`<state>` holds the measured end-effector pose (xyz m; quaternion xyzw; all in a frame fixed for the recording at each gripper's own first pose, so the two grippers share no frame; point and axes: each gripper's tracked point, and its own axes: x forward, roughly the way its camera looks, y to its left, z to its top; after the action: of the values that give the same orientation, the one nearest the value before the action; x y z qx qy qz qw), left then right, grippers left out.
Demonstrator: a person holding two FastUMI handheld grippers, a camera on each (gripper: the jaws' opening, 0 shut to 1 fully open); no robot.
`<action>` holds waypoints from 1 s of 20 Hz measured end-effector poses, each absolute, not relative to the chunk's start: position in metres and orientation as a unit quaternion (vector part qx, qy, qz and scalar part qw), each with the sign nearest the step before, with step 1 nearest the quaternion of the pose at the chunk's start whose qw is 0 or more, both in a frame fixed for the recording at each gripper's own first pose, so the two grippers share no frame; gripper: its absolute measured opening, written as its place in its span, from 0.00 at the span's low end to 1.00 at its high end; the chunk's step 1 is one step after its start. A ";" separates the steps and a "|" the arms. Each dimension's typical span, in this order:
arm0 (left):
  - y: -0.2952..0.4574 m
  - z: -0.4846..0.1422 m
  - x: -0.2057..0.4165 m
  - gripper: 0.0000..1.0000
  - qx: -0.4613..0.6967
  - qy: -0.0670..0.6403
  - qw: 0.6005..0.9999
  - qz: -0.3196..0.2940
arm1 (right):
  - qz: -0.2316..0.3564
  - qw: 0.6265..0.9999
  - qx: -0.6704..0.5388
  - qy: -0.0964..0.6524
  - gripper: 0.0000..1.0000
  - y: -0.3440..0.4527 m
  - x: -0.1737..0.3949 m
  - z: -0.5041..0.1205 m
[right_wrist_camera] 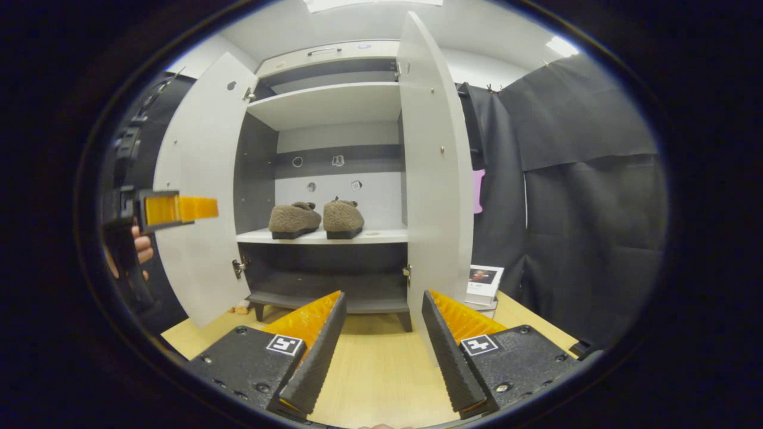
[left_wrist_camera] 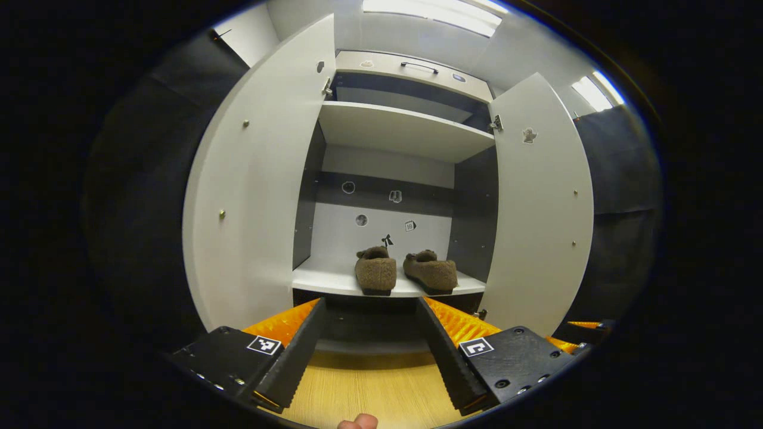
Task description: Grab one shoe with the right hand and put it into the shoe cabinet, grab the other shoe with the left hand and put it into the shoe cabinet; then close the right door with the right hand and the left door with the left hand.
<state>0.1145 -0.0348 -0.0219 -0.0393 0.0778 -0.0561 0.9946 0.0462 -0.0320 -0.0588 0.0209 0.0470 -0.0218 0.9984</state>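
1. Here, in the left gripper view, the shoe cabinet (left_wrist_camera: 405,128) fills the centre of the frame, with its left door (left_wrist_camera: 262,179) and right door (left_wrist_camera: 539,202) both swung open.
2. Two brown fuzzy shoes sit side by side on the white middle shelf (left_wrist_camera: 334,280): the left shoe (left_wrist_camera: 375,271) faces the camera heel-first, and the right shoe (left_wrist_camera: 430,271), just beside it, is angled toward the right.
3. The left gripper (left_wrist_camera: 371,345) occupies the bottom of the frame, jaws spread wide and empty, above the wooden floor (left_wrist_camera: 369,387).
4. In the right gripper view, the same pair (right_wrist_camera: 316,218) rests on the shelf at centre left, between the open doors.
5. The right gripper (right_wrist_camera: 381,339) at the bottom centre likewise has its jaws wide apart, holding nothing.
6. The left gripper appears again at the left edge, held by a hand (right_wrist_camera: 142,247); its jaw state cannot be told there.
7. A small framed picture (right_wrist_camera: 484,280) stands at lower right, beside the right door.
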 end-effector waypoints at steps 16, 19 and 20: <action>-0.017 -0.066 0.045 0.93 -0.035 0.083 0.996 -0.011 | -0.033 0.998 0.048 -0.028 0.82 -0.093 0.020 0.051; -0.017 -0.068 0.044 0.93 -0.037 0.085 0.996 -0.009 | -0.073 0.995 0.030 -0.062 0.83 -0.151 0.025 0.099; -0.016 -0.068 0.044 0.92 -0.038 0.085 0.996 -0.009 | -0.086 0.994 0.018 -0.071 0.83 -0.167 0.029 0.110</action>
<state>0.0440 -0.0161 -0.0679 -0.0376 0.0846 -0.0092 0.9957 0.0289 -0.1667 0.1101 0.0183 -0.0705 -0.0862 0.9936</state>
